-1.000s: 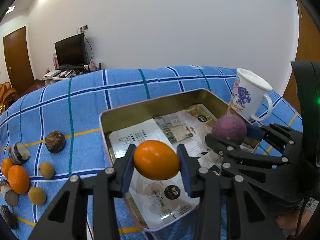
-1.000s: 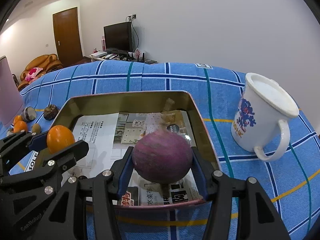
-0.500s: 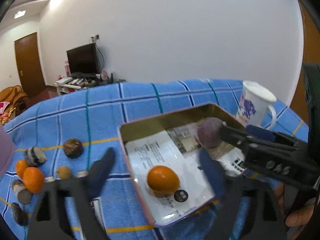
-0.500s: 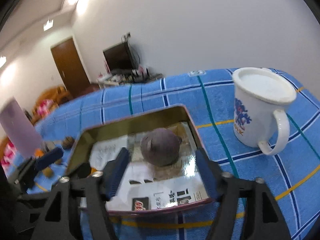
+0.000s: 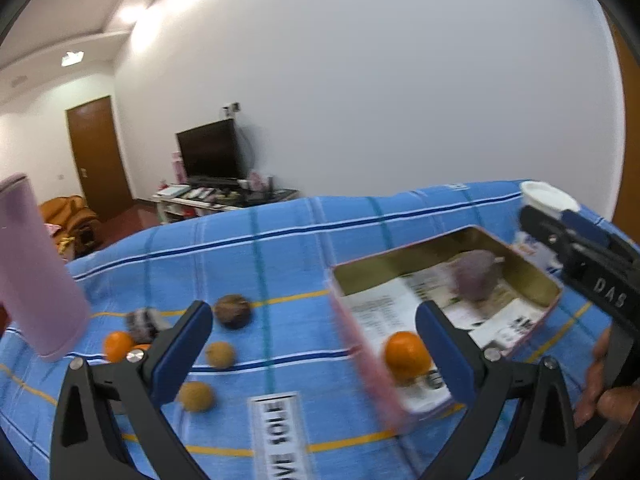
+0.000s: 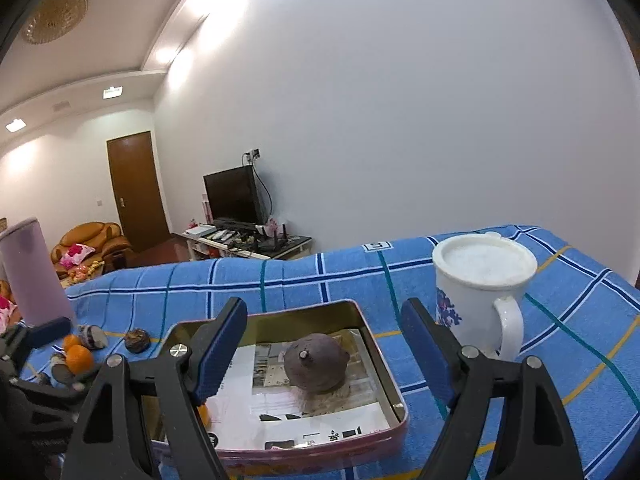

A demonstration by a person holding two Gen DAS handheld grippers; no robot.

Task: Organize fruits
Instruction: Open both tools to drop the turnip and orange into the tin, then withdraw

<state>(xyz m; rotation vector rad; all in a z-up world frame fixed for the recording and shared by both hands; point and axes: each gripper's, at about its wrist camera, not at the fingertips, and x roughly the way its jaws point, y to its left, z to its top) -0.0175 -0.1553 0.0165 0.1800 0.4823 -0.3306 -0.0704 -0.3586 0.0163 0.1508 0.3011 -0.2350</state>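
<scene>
A shallow metal tin [image 5: 532,268] [image 6: 384,364] lined with printed paper sits on the blue checked cloth. An orange [image 5: 406,350] lies in its near left part and a purple fruit [image 6: 316,362] [image 5: 474,278] in its far part. My left gripper [image 5: 312,352] is open and empty, raised over the tin's left edge. My right gripper [image 6: 324,348] is open and empty above the tin, with the purple fruit between and below its jaws. Several loose fruits lie left of the tin: an orange [image 5: 117,345], a brown one [image 5: 233,311] and small tan ones [image 5: 219,354].
A white mug [image 6: 478,296] with blue print stands right of the tin. A pink cylinder [image 5: 34,276] [image 6: 34,272] stands at the far left beside the loose fruits. A white label [image 5: 282,436] lies on the cloth in front.
Both grippers opened: the orange and the purple fruit dropped into the tin. Both grippers then rose and pulled back, the left one swinging left.
</scene>
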